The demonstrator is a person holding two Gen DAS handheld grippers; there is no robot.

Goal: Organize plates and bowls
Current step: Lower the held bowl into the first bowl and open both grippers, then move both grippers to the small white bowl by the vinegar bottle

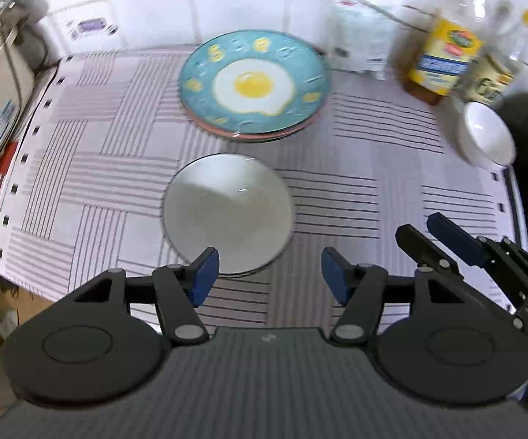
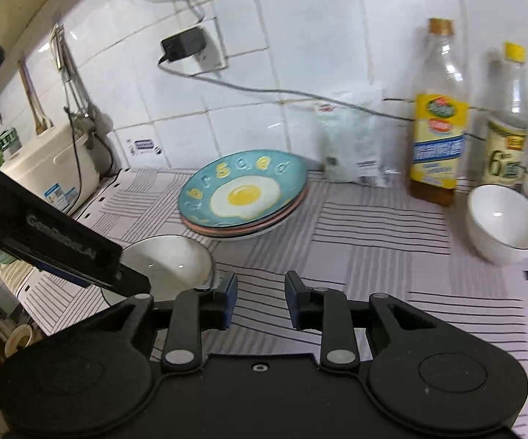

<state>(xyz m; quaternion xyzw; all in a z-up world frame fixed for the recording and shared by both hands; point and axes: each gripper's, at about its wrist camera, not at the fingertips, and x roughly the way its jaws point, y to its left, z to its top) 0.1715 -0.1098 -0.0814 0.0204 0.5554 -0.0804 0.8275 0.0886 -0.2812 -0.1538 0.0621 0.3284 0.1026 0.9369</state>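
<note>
Closest to my lens, my left gripper (image 1: 269,274) hangs over the bench (image 1: 355,153) with its blue-padded jaws standing wide and nothing between them. Just past its left pad sits the white round bowl with a thin dark rim (image 1: 227,212), upright on the grey-and-white striped cloth (image 1: 99,168) that covers the bench. My right gripper (image 2: 260,300) shows a narrow gap between its own blue pads, and that gap is empty too; from the left wrist view it reaches in from the right edge, apart from the bowl.

Behind the white bowl, near the white tiled wall (image 2: 300,36), lies a stack of plates topped by a teal ceramic plate painted with a fried egg (image 1: 253,84), with a pinkish plate and at least one more under it. The stack and the dark-rimmed bowl are near each other but do not touch.

Off to the right, well apart from both, a second plain white bowl (image 2: 504,219) sits near the cloth's edge. Beside it rise a clear bottle with a yellow label (image 2: 438,124) and a clear bottle with a yellow cap (image 2: 509,128). A white plastic bag (image 2: 352,139) leans against the wall between the plates and the bottles.
</note>
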